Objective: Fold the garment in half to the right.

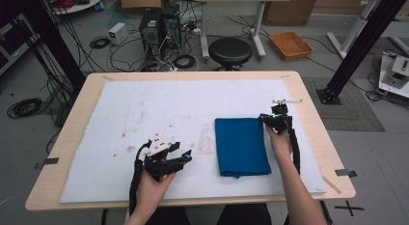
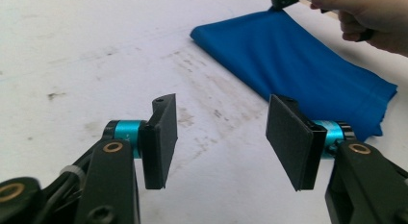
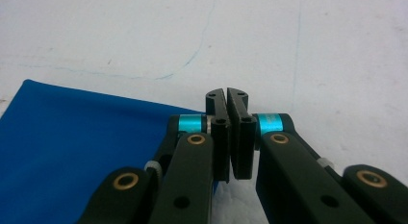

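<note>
Left gripper view is showing the left gripper (image 2: 220, 140) hovering low over the white mat (image 1: 144, 109), jaws standing wide apart and empty. Farther right, the folded blue cloth (image 1: 241, 145) is lying flat; the right gripper (image 1: 276, 119) is sitting at its far corner, jaws pressed together, any pinched cloth hidden.
</note>
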`<state>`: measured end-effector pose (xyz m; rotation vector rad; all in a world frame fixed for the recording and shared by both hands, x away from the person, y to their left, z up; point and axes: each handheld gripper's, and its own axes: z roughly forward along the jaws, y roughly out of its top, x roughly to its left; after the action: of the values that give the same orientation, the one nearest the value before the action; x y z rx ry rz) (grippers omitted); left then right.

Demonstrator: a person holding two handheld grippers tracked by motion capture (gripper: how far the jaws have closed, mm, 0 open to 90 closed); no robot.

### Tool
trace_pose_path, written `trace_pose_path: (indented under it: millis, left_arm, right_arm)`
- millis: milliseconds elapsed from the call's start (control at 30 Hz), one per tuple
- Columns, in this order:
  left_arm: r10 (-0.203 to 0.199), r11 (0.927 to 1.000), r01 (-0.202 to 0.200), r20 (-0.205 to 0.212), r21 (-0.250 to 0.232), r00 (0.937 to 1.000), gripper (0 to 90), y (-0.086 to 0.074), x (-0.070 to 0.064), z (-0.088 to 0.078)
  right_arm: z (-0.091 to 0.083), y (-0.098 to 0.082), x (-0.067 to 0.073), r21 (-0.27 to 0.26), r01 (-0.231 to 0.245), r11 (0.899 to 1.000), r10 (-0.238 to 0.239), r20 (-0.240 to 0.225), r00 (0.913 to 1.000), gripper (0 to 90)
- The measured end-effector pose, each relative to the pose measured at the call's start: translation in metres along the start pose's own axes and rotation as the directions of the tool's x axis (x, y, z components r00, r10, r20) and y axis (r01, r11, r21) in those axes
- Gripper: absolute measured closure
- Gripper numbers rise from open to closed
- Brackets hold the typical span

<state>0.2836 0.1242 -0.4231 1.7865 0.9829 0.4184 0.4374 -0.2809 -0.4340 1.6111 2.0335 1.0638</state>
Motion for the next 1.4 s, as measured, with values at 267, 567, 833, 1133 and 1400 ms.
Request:
trace_pose_path:
  millis: [267, 567, 833, 1133, 1400]
  left_arm:
    - [0.015, 0.9995, -0.015, 0.000, -0.029, 0.9999, 37.9, 0.008, 0.026, -0.013]
    - [0.097, 0.9910, -0.105, -0.101, -0.083, 0.9902, 37.6, 0.038, 0.066, -0.037]
    - [0.111, 0.9893, -0.119, -0.092, -0.085, 0.9896, 34.8, 0.039, 0.084, -0.046]
    - [0.080, 0.9905, -0.090, -0.096, -0.104, 0.9922, 32.3, 0.034, 0.089, -0.049]
    - [0.069, 0.9915, -0.080, -0.104, -0.103, 0.9922, 30.5, 0.031, 0.092, -0.052]
  right_arm:
    - [-0.019, 0.001, 0.004, -0.067, 0.079, 0.995, -0.077, 0.034, 0.9964, 63.2]
    - [-0.084, -0.014, 0.001, -0.202, 0.097, 0.974, -0.109, -0.050, 0.9927, 43.9]
    - [-0.111, -0.034, -0.006, -0.236, 0.130, 0.963, -0.155, -0.092, 0.9836, 36.9]
    - [-0.122, -0.041, -0.013, -0.253, 0.119, 0.960, -0.150, -0.106, 0.9831, 34.4]
    - [-0.121, -0.041, -0.014, -0.248, 0.120, 0.961, -0.151, -0.110, 0.9823, 33.6]
